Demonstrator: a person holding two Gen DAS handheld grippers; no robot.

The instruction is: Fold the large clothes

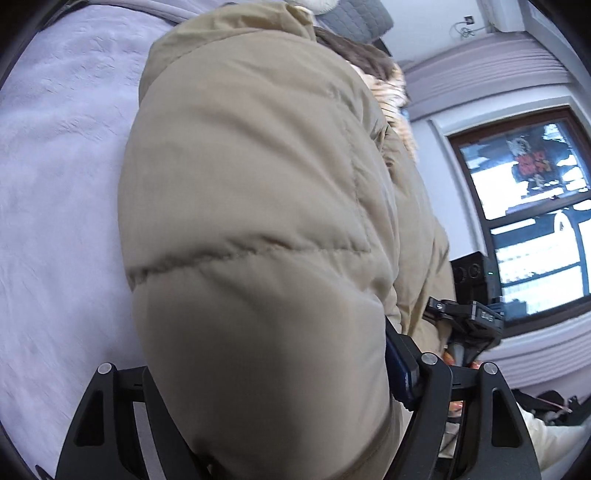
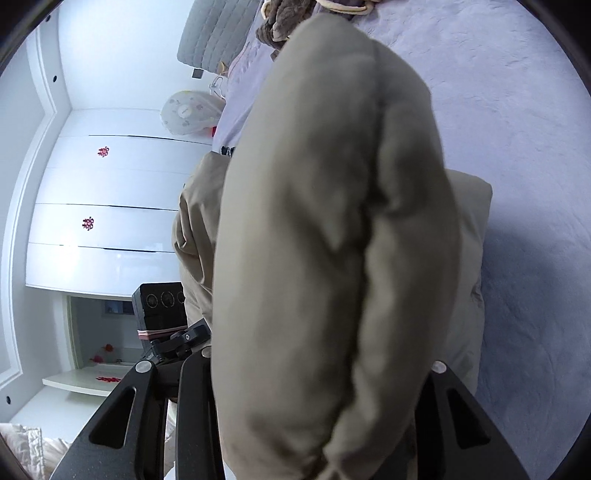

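Both-handed, my left hand-held gripper (image 1: 273, 424) & right hand-held gripper (image 2: 314, 424) each clench the tan puffer jacket (image 1: 251, 206) bulging between their fingers, above the bed (image 1: 55, 184).

You hold a khaki-beige puffer jacket (image 1: 251, 229), plain and quilted, with a hood trim of dark brown and tawny fur (image 1: 391, 88). Under it lies a pale lavender bedspread (image 1: 55, 166), plain and fuzzy. Your left gripper (image 1: 288, 413) is matte black with silver pivot pins and a dark blue pad; your right gripper (image 2: 317, 417) is the same black. The headboard (image 2: 214, 33) is grey, stitched in stripes. White wardrobe doors (image 2: 110, 184) carry small red ornaments (image 2: 103, 151). The window frame (image 1: 480, 236) is dark brown.
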